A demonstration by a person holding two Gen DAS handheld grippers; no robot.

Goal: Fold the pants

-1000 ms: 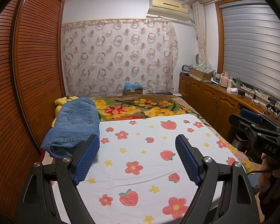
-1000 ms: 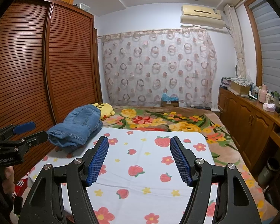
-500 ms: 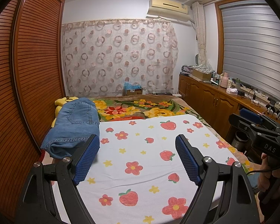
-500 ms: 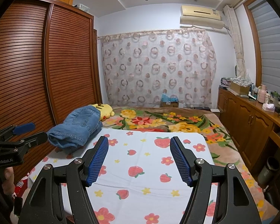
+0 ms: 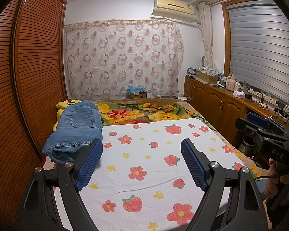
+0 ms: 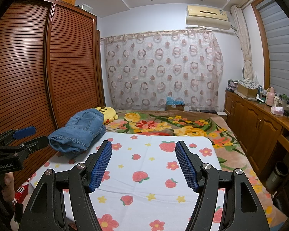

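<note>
Blue denim pants (image 5: 77, 129) lie bundled at the left edge of the bed, partly on a white sheet (image 5: 144, 163) printed with strawberries and flowers; the right wrist view shows the same pants (image 6: 82, 130). My left gripper (image 5: 141, 150) hovers above the sheet's near part, open, nothing between its blue pads, its left finger just in front of the pants' hem. My right gripper (image 6: 143, 151) is also open and empty over the sheet, right of the pants. Each gripper appears at the edge of the other's view, held by a hand.
A yellow plush toy (image 6: 108, 113) lies behind the pants. A floral blanket (image 5: 144, 113) covers the far half of the bed. A slatted wooden wardrobe (image 5: 28, 77) lines the left side; a cluttered wooden cabinet (image 5: 221, 105) runs along the right. A bin (image 6: 277, 175) stands beside the bed.
</note>
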